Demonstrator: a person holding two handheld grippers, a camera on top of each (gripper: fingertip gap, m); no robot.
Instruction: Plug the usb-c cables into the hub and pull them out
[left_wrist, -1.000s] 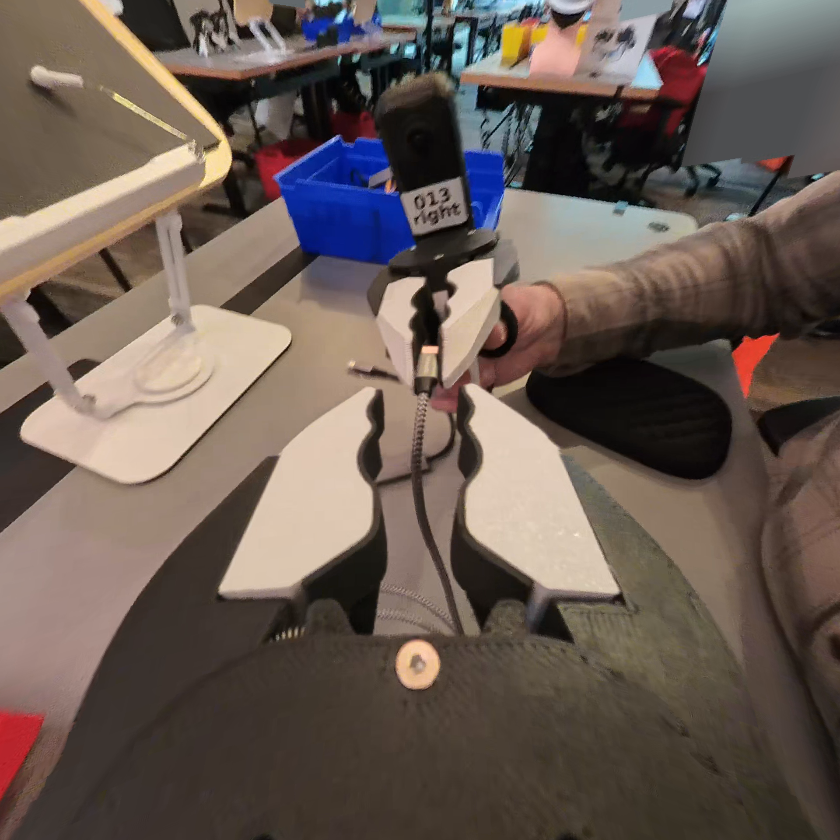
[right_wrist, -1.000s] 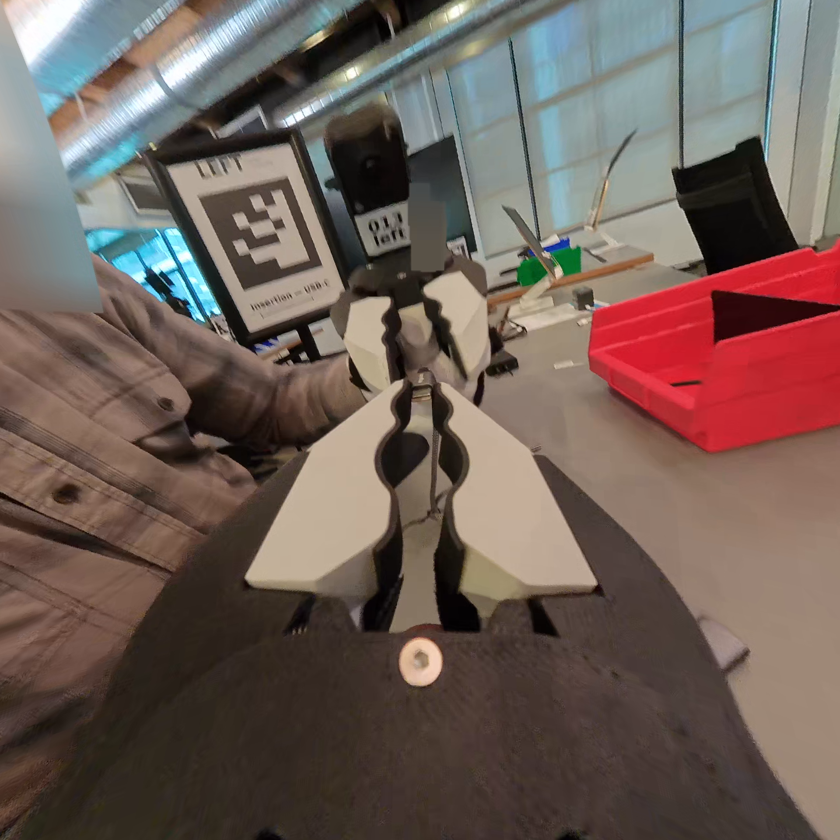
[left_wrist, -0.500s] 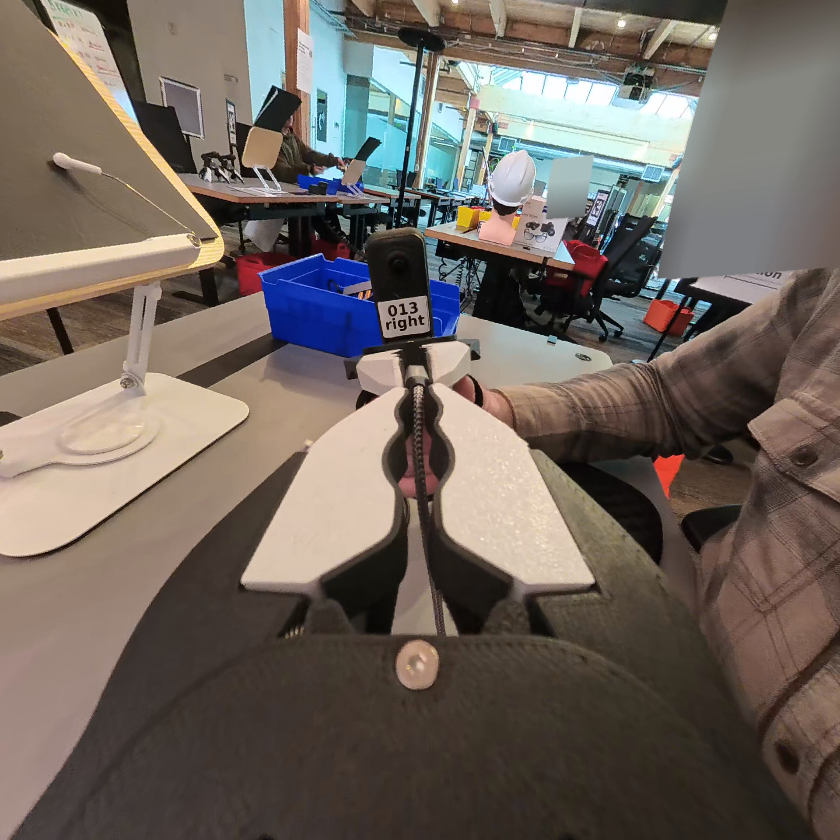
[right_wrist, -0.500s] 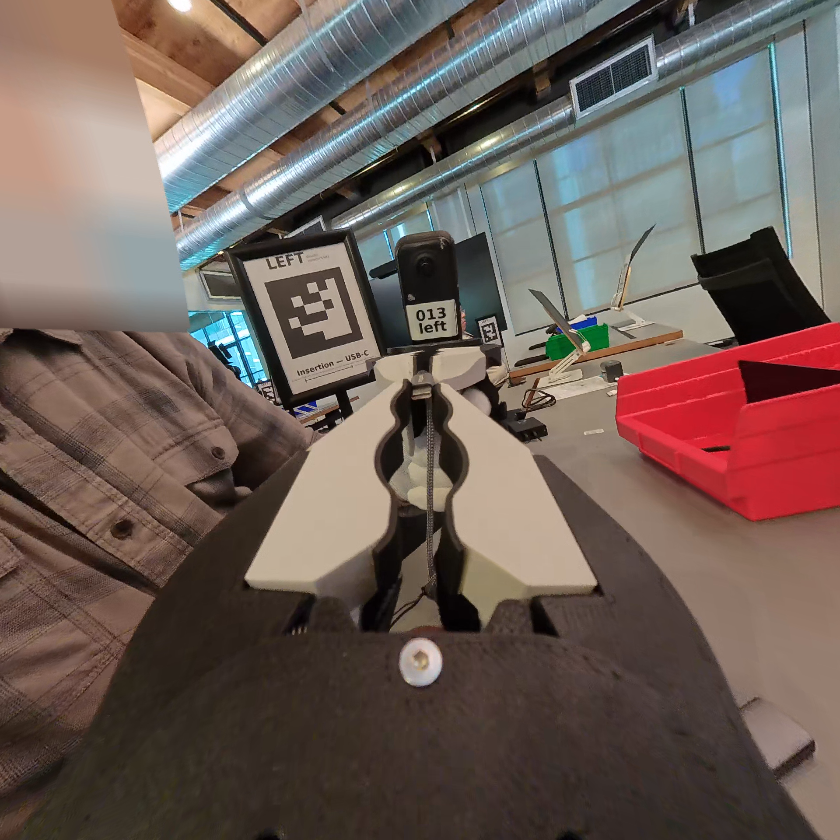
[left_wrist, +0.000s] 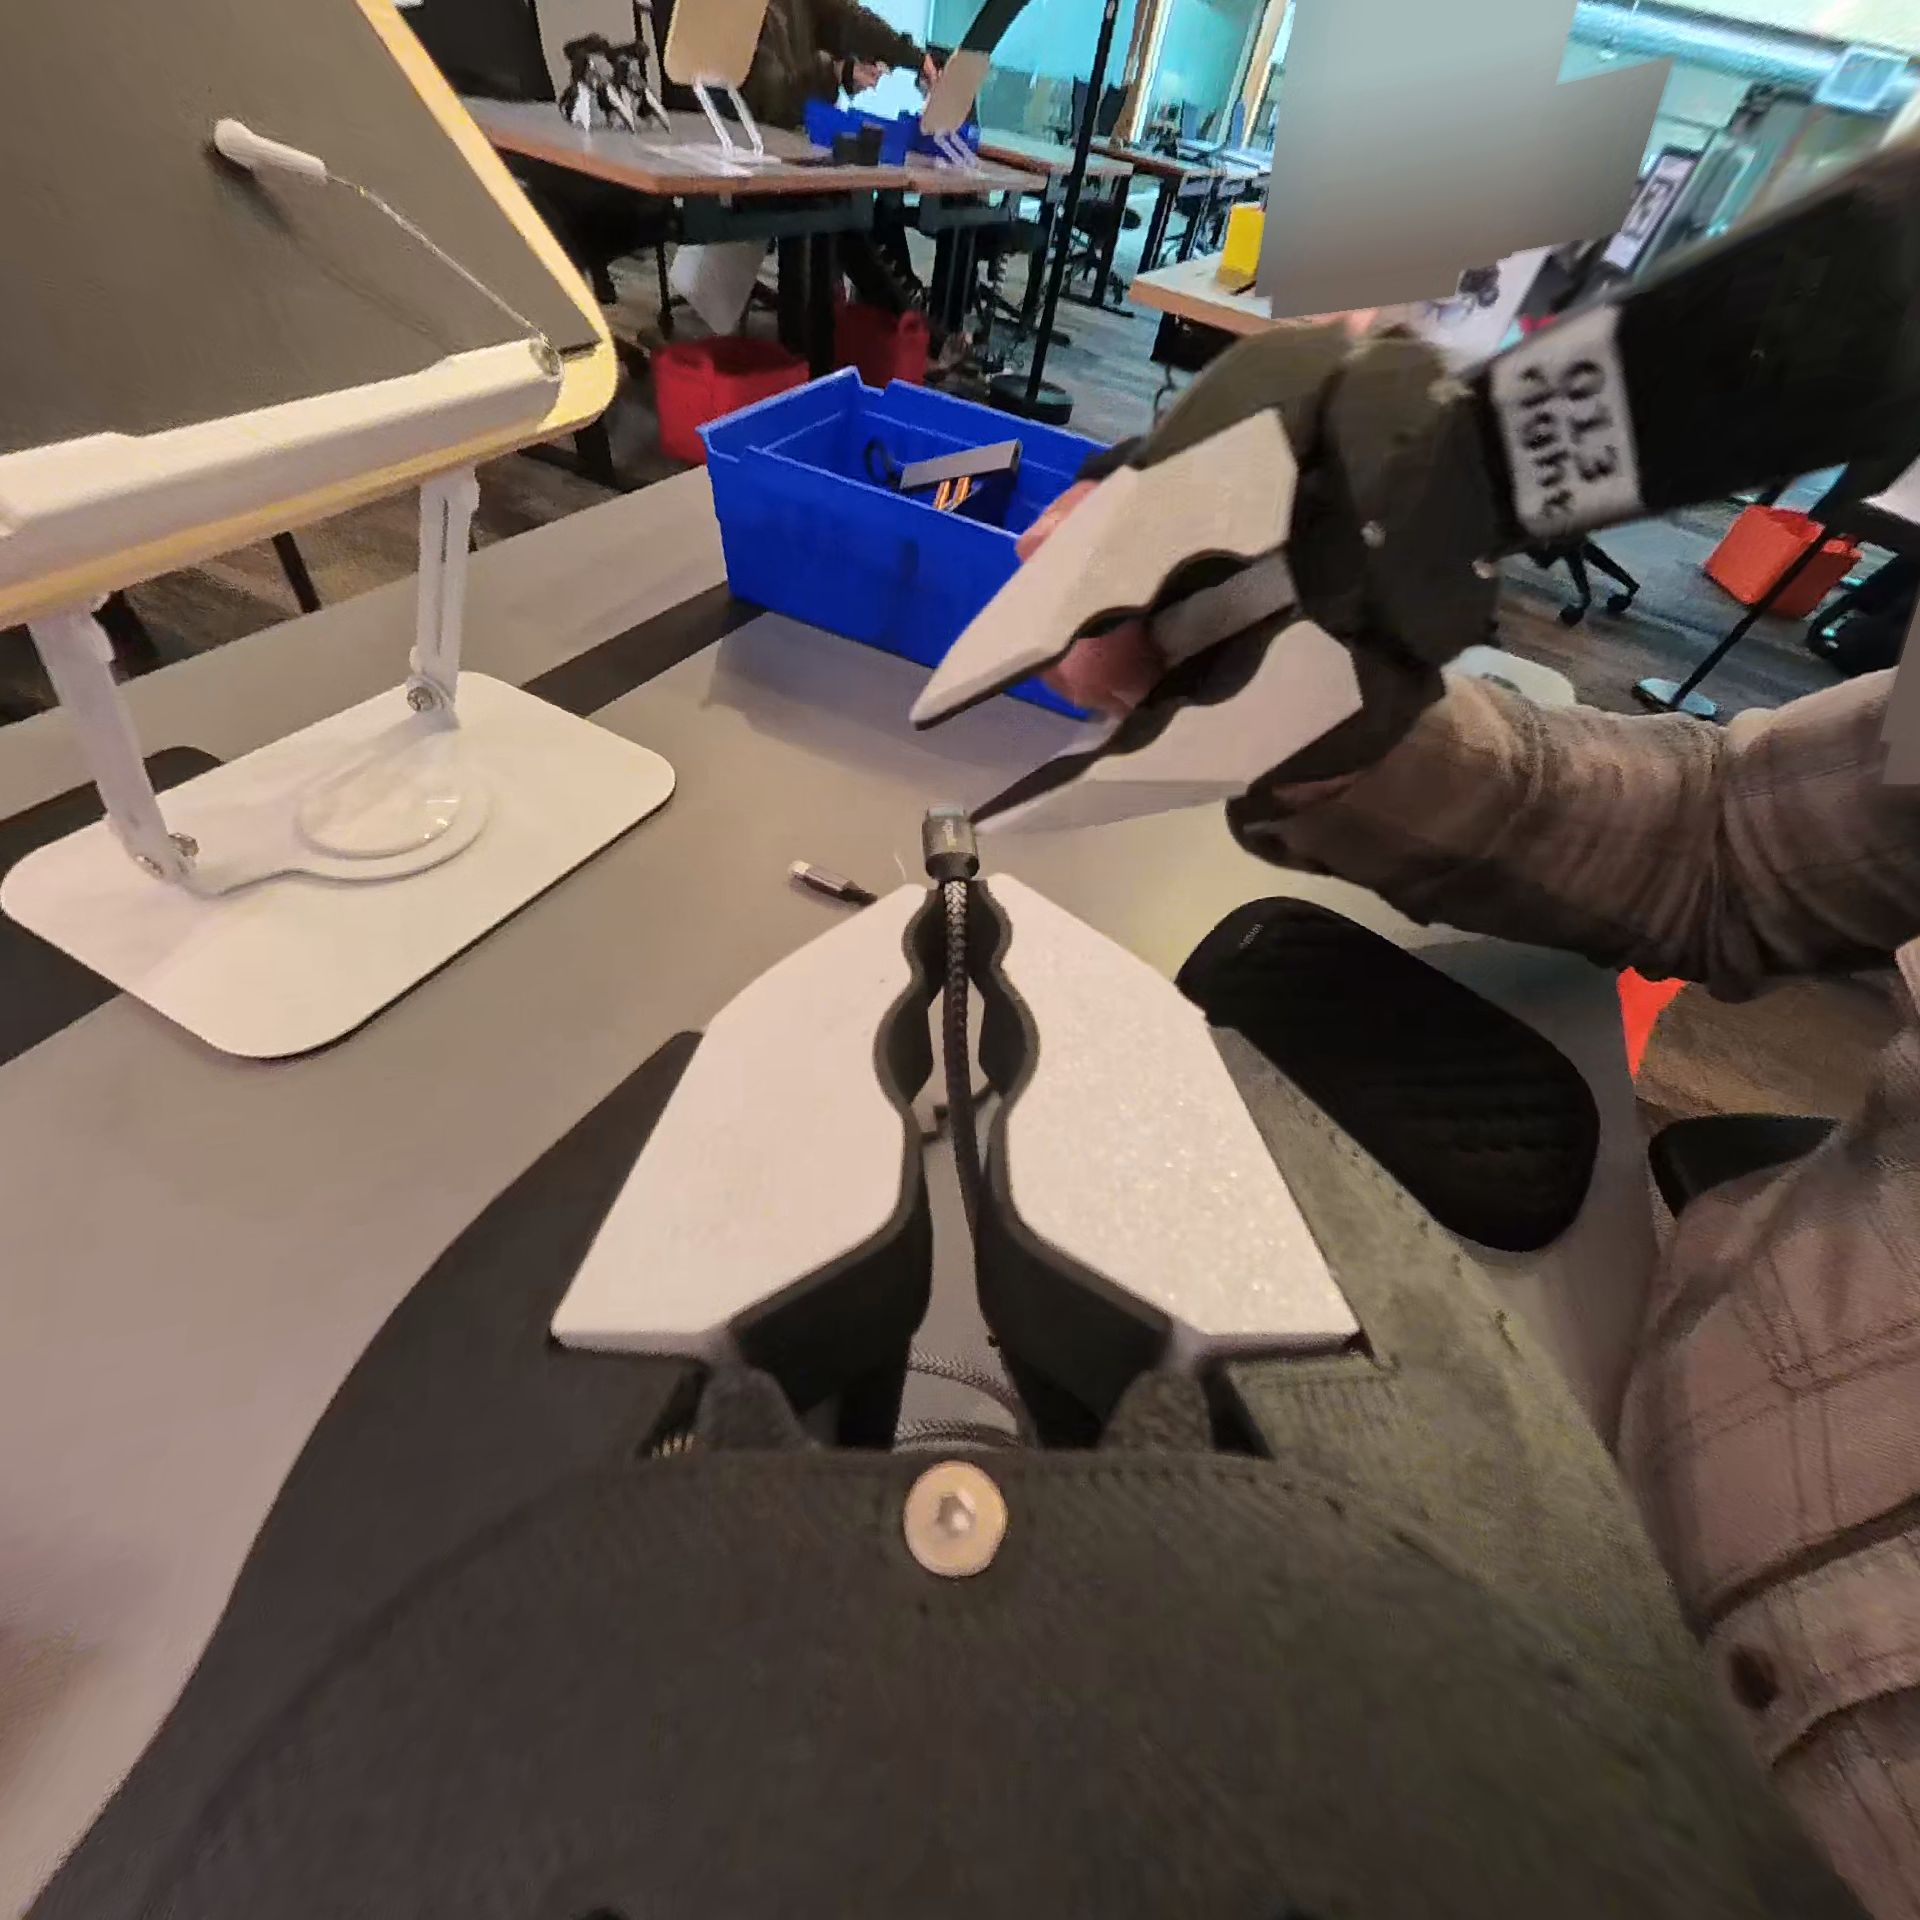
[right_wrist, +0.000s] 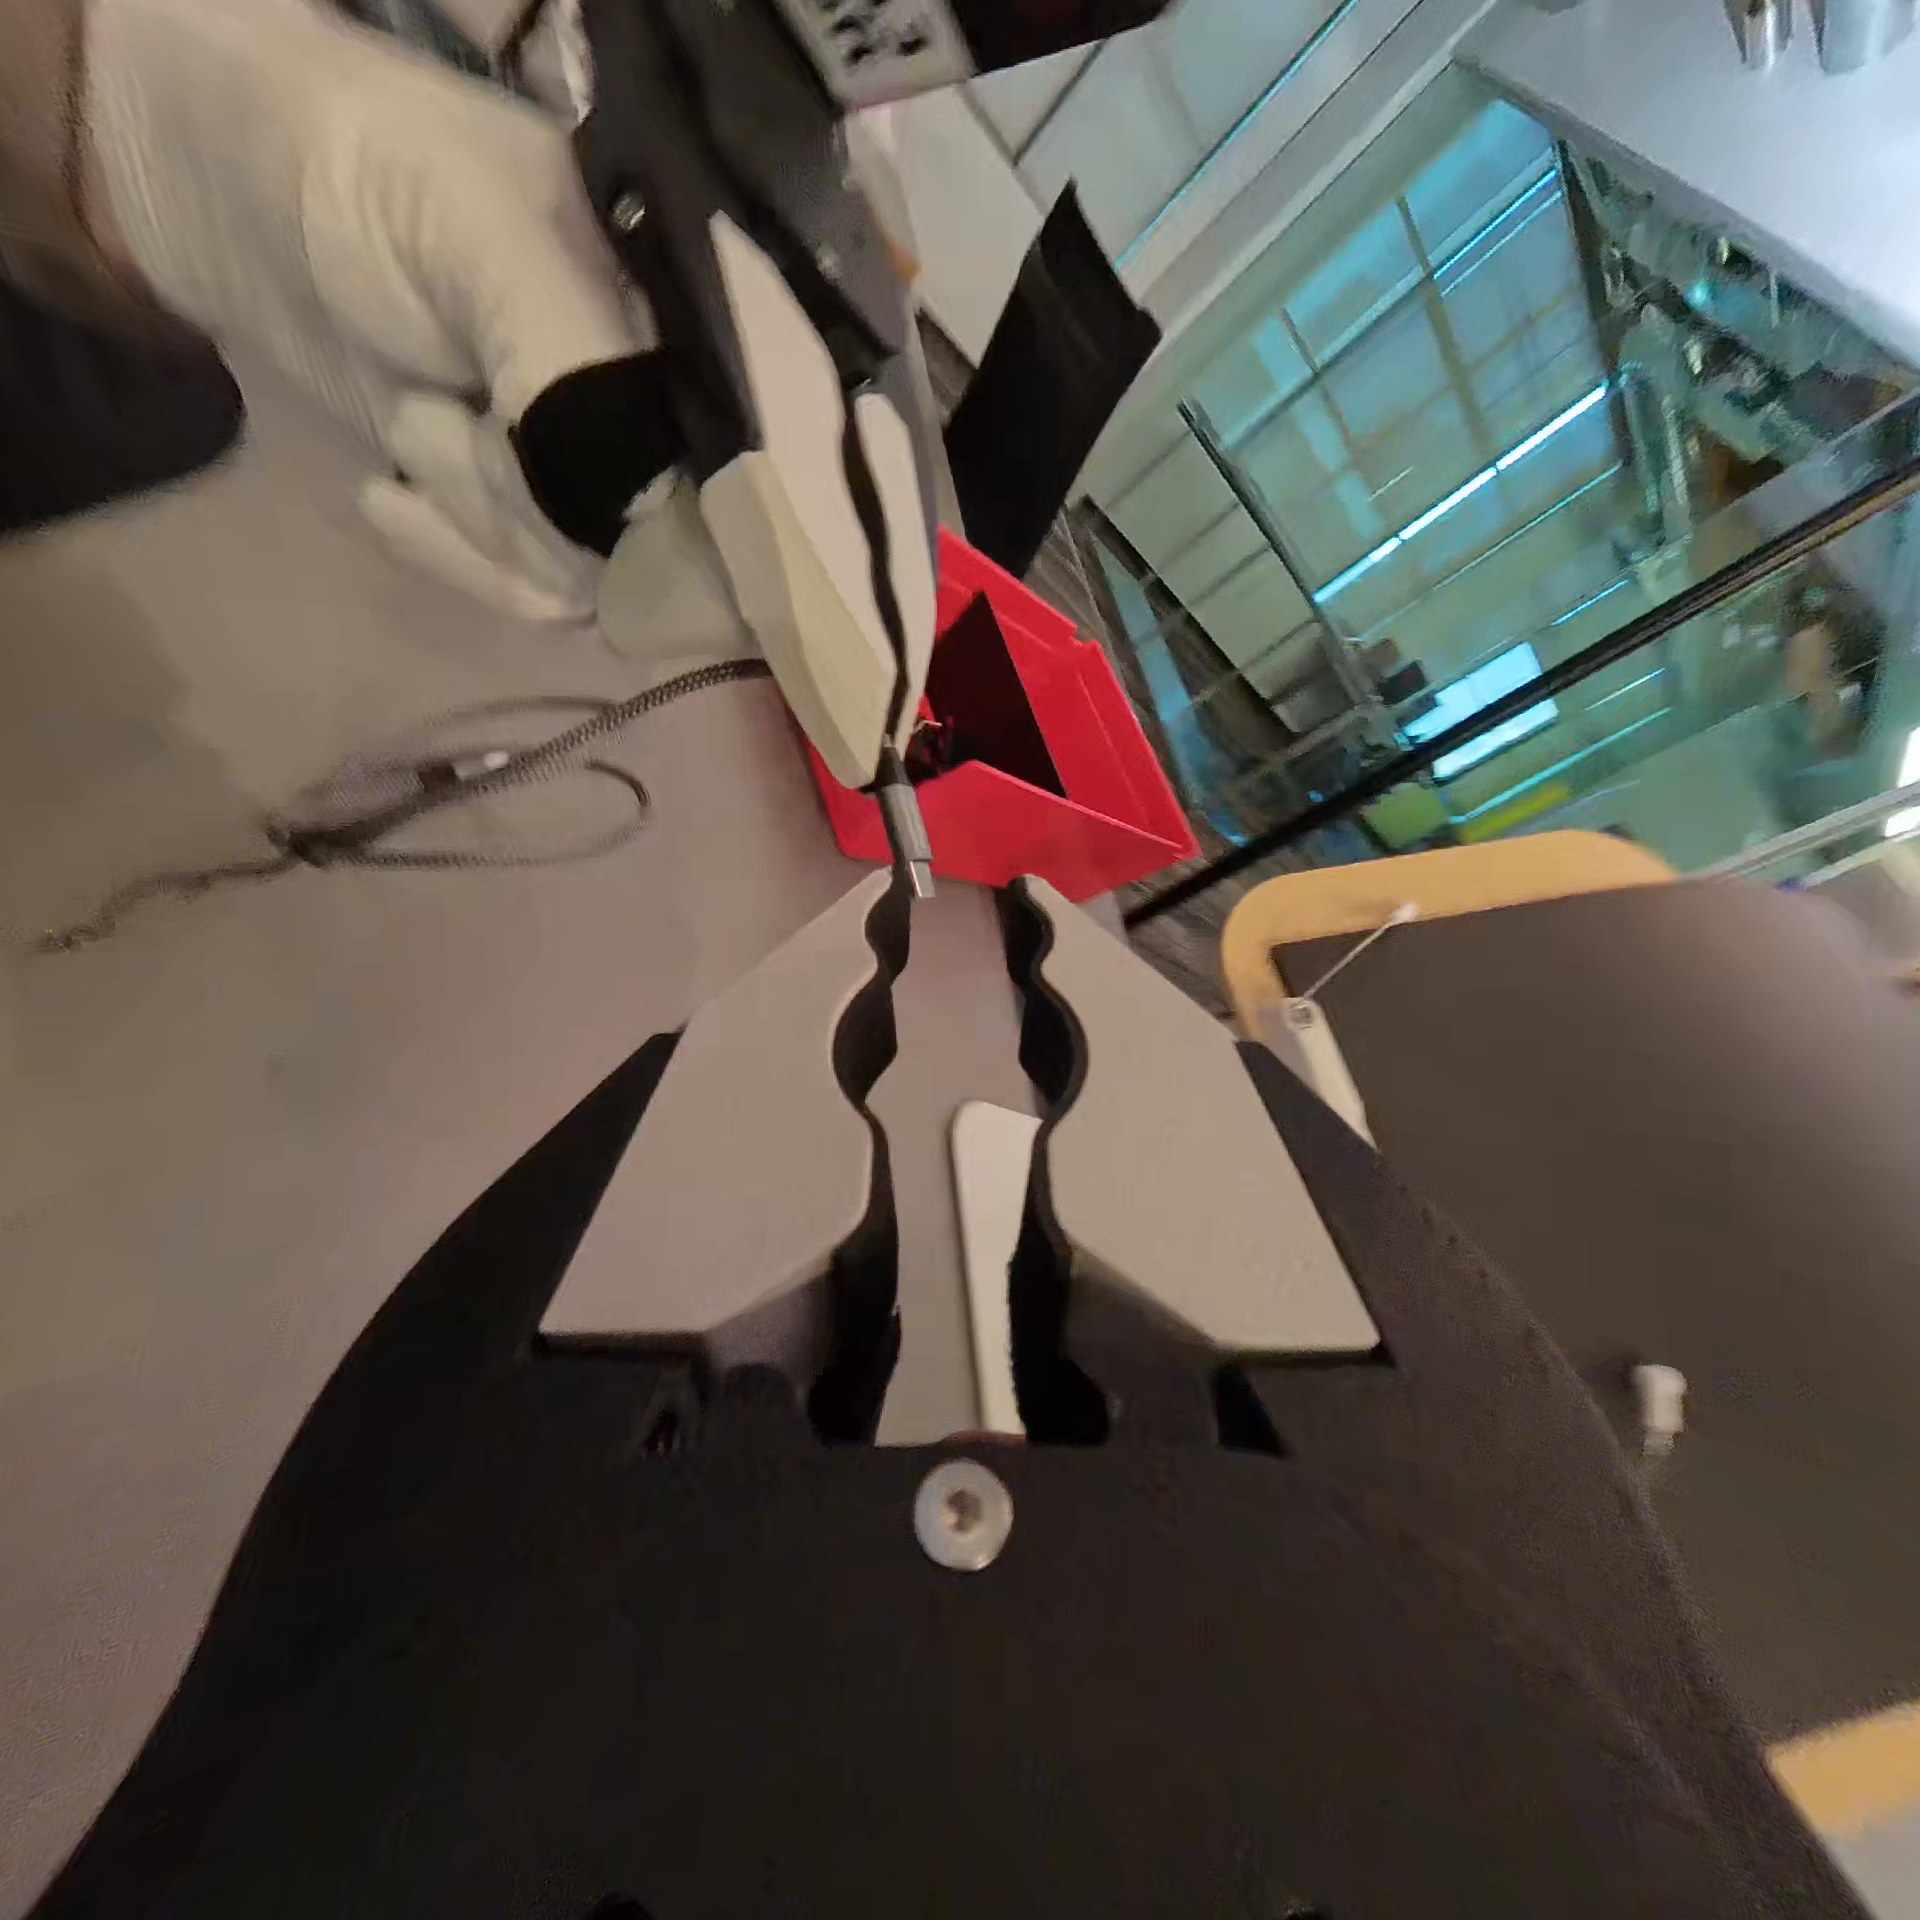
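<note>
My left gripper (left_wrist: 952, 891) is shut on a dark braided USB-C cable (left_wrist: 964, 1049). The cable's grey plug (left_wrist: 949, 844) sticks out just past the fingertips. My right gripper (left_wrist: 956, 771) hovers open, rolled on its side, with its lower fingertip right beside that plug. In the right wrist view my right gripper (right_wrist: 951, 888) is open and empty, and the plug (right_wrist: 907, 844) points into its gap from the left gripper (right_wrist: 883, 743). A second plug (left_wrist: 826, 881) lies on the grey table (left_wrist: 312, 1195). I cannot pick out the hub.
A blue bin (left_wrist: 883, 540) with small parts stands at the back. A white stand (left_wrist: 343, 831) carries a tilted board on the left. A black pad (left_wrist: 1392, 1070) lies at the right. A red bin (right_wrist: 1049, 790) and loose cable loops (right_wrist: 520, 774) show in the right wrist view.
My right gripper let go of the plug, opened and rolled sideways. My left gripper, open a second ago, closed on the cable and now holds it alone, tilted down towards the table.
</note>
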